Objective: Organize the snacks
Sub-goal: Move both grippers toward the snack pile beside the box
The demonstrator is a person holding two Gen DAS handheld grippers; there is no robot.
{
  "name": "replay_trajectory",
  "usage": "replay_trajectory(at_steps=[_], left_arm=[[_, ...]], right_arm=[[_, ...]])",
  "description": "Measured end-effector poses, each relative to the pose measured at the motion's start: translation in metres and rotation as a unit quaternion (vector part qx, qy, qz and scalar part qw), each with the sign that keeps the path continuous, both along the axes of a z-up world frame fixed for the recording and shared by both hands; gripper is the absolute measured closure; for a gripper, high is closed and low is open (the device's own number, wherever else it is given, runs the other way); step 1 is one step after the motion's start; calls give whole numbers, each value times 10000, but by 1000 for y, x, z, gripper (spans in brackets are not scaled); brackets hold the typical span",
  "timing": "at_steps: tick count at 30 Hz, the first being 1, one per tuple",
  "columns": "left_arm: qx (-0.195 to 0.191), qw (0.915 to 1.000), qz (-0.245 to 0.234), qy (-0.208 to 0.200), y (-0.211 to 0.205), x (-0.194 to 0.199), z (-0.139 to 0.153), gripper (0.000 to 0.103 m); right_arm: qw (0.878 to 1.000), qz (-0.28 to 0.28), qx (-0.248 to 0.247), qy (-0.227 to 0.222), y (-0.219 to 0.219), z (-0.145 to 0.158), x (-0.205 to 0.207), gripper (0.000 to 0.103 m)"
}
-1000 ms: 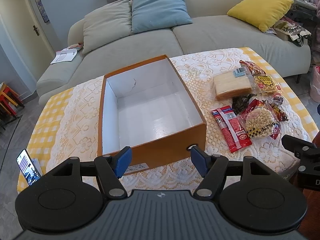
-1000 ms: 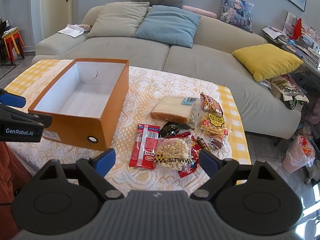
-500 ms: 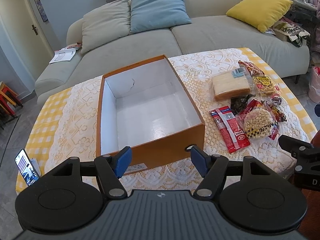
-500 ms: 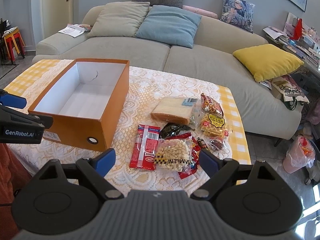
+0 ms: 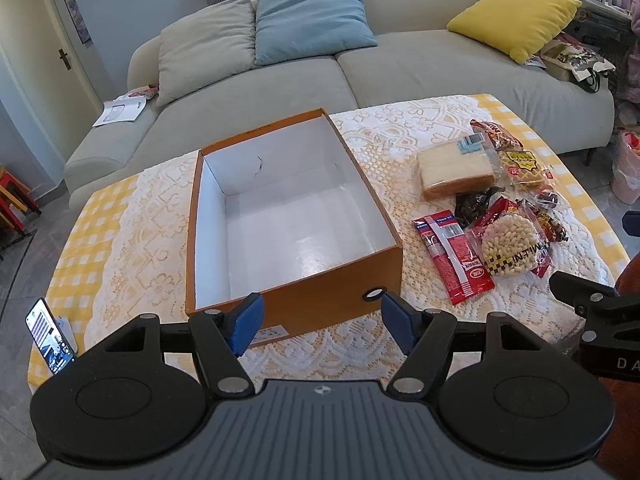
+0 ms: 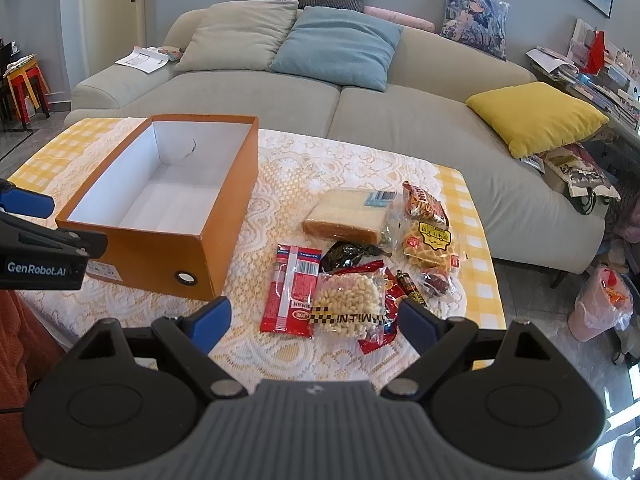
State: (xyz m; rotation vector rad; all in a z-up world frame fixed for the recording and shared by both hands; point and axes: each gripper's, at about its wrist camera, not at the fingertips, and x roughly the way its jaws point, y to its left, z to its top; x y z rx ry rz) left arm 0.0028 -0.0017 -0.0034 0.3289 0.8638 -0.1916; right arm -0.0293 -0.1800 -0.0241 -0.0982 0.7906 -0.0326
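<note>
From the left wrist view, we hold the left gripper [image 5: 320, 318] over the near edge of the table, its blue-padded jaws spread wide with nothing between them. Just past the pads sits the open orange cardboard box with a white inside [image 5: 288, 220]; it is empty, and its long axis runs away from us toward the grey fabric sofa [image 5: 360, 76]. It rests on the white lace cloth over a yellow checked tablecloth [image 5: 132, 240]. To the right of the box, apart from it, lies the pile of snacks: a long red wrapped bar [image 5: 454, 258] with its length roughly parallel to the box, a clear bag of pale peanuts [image 5: 510, 246] touching it, and a wrapped slab of sliced bread [image 5: 454, 170] farther back. A phone with a lit screen [image 5: 50, 334] stands propped at the table's near left corner, seen only here. Part of the black frame of the right gripper shows at the right edge.

From the right wrist view, the right gripper [image 6: 314, 322] hangs over the near side of the snacks, jaws wide apart and empty. The red bar [image 6: 294, 290] and the peanut bag [image 6: 348, 304] lie just beyond the pads, nothing between. This view alone shows the yellow waffle packet [image 6: 430, 242] clearly, a pink plastic bag on the floor [image 6: 600, 304], and one blue pad of the left gripper at the left edge.
</note>
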Motion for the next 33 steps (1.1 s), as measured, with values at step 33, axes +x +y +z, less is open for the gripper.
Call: replay_trajectory(at_steps=[33], left_arm=[[-1318, 9656, -1781, 1358, -117, 49, -37, 23]], right_arm=[[9782, -1023, 1547, 938, -146, -59, 48, 54]])
